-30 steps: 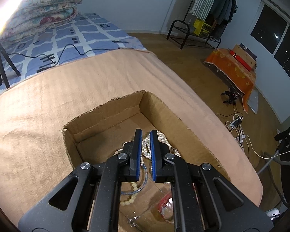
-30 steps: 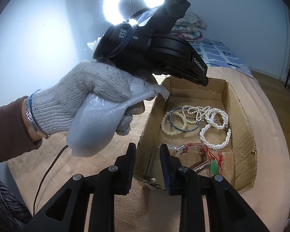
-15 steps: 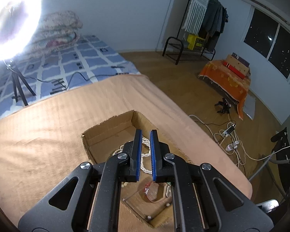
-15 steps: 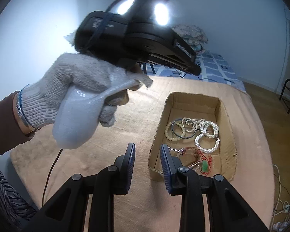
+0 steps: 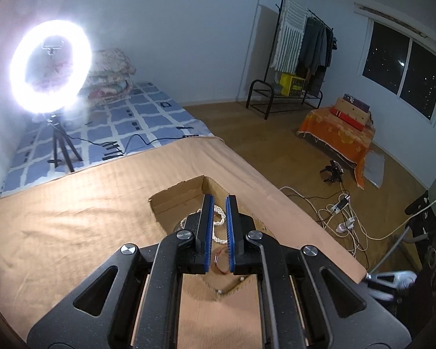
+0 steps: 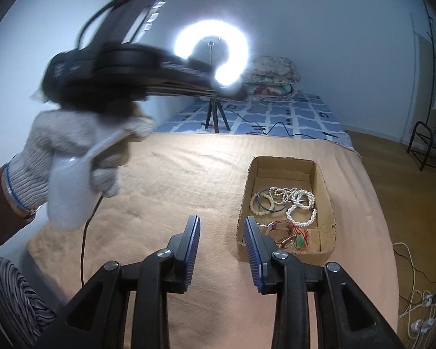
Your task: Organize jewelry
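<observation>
Down low and filling most of both views, a big tan blanket (image 6: pixel 174 174) spread flat on a bed. Next in size, the left hand (image 6: pixel 72 148) in a knit white glove at the left side of the right wrist view, wrapped around a pale handle, with the left gripper (image 6: pixel 238 94) above it smeared and blurry across the upper left. Seen much better in the left wrist view, low in the middle, that same left gripper (image 5: pixel 218 203) with its blue pads only a thin crack apart and nothing held between them, up above the box. At the bottom middle of the right wrist view, the right gripper (image 6: pixel 222 226) spread wide, also holding nothing, over bare blanket just left of the box. Right of middle in that view, a brown cardboard box (image 6: pixel 324 192) sitting on the blanket with its top open; only a corner of it (image 5: pixel 174 200) peeking out behind the pads in the left wrist view. Glowing white near the top, a ring light (image 6: pixel 212 52) on a black stand. Inside the box, a pile of white pearls (image 6: pixel 300 212) in the middle, touching a dark bangle (image 6: pixel 266 203) and a cream bead bracelet (image 6: pixel 254 205) on their left. Smallest of all, a red string with a green charm (image 6: pixel 299 240) at the near end of the box.
</observation>
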`<state>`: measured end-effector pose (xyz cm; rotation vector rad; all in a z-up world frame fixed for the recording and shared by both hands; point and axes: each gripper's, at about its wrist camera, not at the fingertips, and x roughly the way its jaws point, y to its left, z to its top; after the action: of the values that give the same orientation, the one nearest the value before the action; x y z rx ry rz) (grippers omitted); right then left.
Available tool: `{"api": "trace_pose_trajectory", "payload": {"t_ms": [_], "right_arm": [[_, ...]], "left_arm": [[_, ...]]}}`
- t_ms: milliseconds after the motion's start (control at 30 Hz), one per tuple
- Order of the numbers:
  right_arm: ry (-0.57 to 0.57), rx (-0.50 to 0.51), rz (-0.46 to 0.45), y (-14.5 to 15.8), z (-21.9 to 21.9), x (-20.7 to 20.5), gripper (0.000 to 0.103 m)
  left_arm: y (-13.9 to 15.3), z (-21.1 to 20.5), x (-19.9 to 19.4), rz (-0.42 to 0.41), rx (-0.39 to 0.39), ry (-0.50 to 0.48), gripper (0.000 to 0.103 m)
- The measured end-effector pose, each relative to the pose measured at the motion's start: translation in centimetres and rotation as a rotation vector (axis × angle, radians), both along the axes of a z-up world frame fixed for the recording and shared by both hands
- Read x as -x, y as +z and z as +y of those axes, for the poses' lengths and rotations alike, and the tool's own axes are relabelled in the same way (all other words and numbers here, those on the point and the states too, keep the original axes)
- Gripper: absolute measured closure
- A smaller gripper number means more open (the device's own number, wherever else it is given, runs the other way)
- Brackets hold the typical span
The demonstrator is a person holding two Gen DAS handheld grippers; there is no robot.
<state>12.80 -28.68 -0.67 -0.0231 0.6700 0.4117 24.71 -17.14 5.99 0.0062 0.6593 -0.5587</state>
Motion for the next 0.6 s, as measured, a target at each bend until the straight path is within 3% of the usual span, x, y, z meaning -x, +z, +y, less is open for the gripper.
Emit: {"api": "trace_pose_trajectory", "payload": {"t_ms": [233, 333, 367, 467, 600], "right_arm": [[-0.072, -0.030, -0.013, 0.8, -0.5, 1.8, 0.062], [-0.118, -0.037, -0.020, 0.9, -0.8, 2.2, 0.051], [-0.133, -0.037, -0.022, 0.9, -0.9, 2.4, 0.046], [-0.178, -0.034, -0.029, 0.7, -1.3, 2.7, 0.038], [-0.234, -0.051, -0.022, 0.3, -2.3, 3.0, 0.032]], "left_arm": [[1.2, 2.9, 5.3, -0.039, -0.017, 0.043, 0.097], [1.2, 4.1, 7.6, -0.054, -0.035, 0.059, 0.097], [1.1, 4.4, 8.2, -0.054, -0.037, 0.065, 0.095], [0.6, 5.6, 10.5, -0.052, -0.030, 0.084, 0.064], [0.0, 6.4, 12.6, -0.072, -0.046, 0.106, 0.056]]}}
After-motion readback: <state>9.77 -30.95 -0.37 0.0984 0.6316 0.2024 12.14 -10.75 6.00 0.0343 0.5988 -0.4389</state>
